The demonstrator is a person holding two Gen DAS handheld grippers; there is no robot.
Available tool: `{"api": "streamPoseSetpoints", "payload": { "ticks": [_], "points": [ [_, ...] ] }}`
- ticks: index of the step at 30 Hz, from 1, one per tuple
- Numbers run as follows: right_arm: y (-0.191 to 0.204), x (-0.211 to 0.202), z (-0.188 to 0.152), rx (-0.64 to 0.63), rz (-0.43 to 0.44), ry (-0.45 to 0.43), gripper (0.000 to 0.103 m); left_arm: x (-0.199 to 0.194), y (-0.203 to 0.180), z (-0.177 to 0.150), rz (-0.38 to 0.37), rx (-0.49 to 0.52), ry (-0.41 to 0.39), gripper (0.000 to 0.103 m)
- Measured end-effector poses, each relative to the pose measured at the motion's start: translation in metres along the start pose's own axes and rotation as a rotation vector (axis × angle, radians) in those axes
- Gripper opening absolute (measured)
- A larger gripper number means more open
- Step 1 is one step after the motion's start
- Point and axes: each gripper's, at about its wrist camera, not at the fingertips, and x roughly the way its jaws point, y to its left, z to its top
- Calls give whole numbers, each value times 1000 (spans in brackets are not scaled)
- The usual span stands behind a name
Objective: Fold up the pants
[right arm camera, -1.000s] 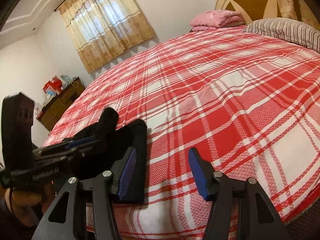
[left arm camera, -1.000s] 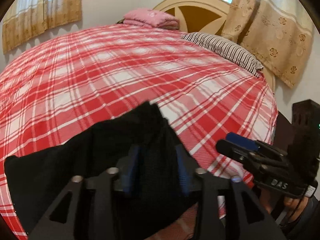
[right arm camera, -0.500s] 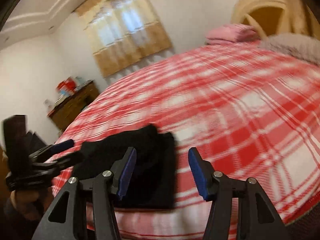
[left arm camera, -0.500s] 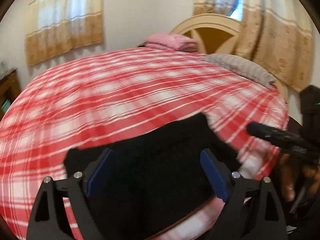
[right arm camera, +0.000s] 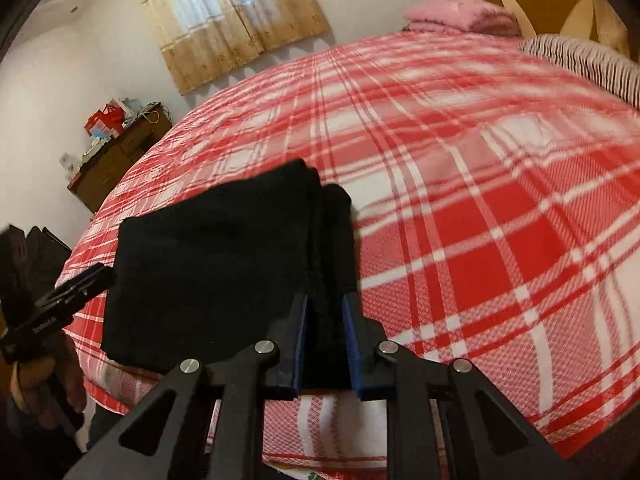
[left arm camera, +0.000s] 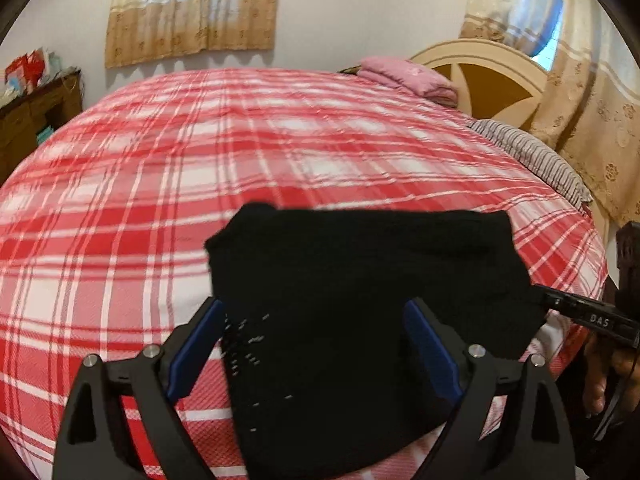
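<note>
My right tongs (right arm camera: 325,334) pinch the layered edge of the black pants (right arm camera: 224,264), folded compact at the plaid bed's (right arm camera: 480,208) near edge, at 6 o'clock, to keep the stack together; my left tongs (left arm camera: 316,344) spread wide over them, holding nothing.

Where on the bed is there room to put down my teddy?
Lots of room: the red plaid bedspread is bare between the black pants and the pink folded blanket, and over toward the striped pillow. The near edge is crowded: the pants lie there, the right tool pinches their edge, and the left tool hangs open over them.
</note>
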Motion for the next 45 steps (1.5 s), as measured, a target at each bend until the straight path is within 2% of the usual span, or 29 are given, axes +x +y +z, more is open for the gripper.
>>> {"api": "streamPoseSetpoints", "payload": {
  "ticks": [5, 6, 8, 10, 11, 14, 16, 18, 20, 22, 23, 30, 34, 37, 39, 42, 45],
  "points": [
    [5, -2, -2, -54, -21, 12, 19, 2, 12, -10, 25, -23, 16, 94],
    [3, -4, 0, -39, -18, 7, 23, 2, 13, -10, 23, -26, 17, 94],
    [0, -14, 5, -8, -28, -39, 29, 1, 13, -11, 15, -28, 16, 94],
    [5, -27, 14, -11, -38, -113, 29, 1, 10, -10, 12, -21, 14, 94],
    [10, -32, 20, -15, -34, -142, 32, 1, 8, -10, 12, -14, 13, 94],
    [27, -37, 35, -39, 50, -202, 56, 3, 5, -12, 11, -3, 22, 94],
    [40, -24, 45, -57, 140, -195, 57, 5, 5, -12, 17, 2, 30, 94],
    [44, -6, 52, -49, 167, -160, 57, 6, 4, -12, 21, 10, 36, 94],
    [44, 15, 55, -38, 149, -97, 57, 6, 4, -12, 25, 17, 42, 97],
    [37, 39, 55, -25, 86, -14, 57, 7, 5, -11, 22, 15, 44, 97],
    [34, 43, 52, -20, 90, -1, 57, 7, 6, -11, 21, 13, 45, 97],
    [29, 32, 48, -22, 110, -21, 57, 9, 9, -14, 14, 1, 61, 97],
    [30, 10, 33, -51, 49, -62, 57, 6, 10, -13, 23, 3, 55, 97],
    [27, 14, 18, -93, -10, -14, 57, 8, 11, -15, 19, -1, 61, 98],
    [18, 22, 9, -95, -18, 9, 57, 12, 12, -17, 14, -7, 71, 100],
    [8, 24, 9, -70, 9, 21, 58, 17, 15, -20, 3, -23, 92, 100],
    [4, 15, 11, -44, 45, 3, 58, 9, 17, -19, 2, -19, 74, 100]
  ]
}}
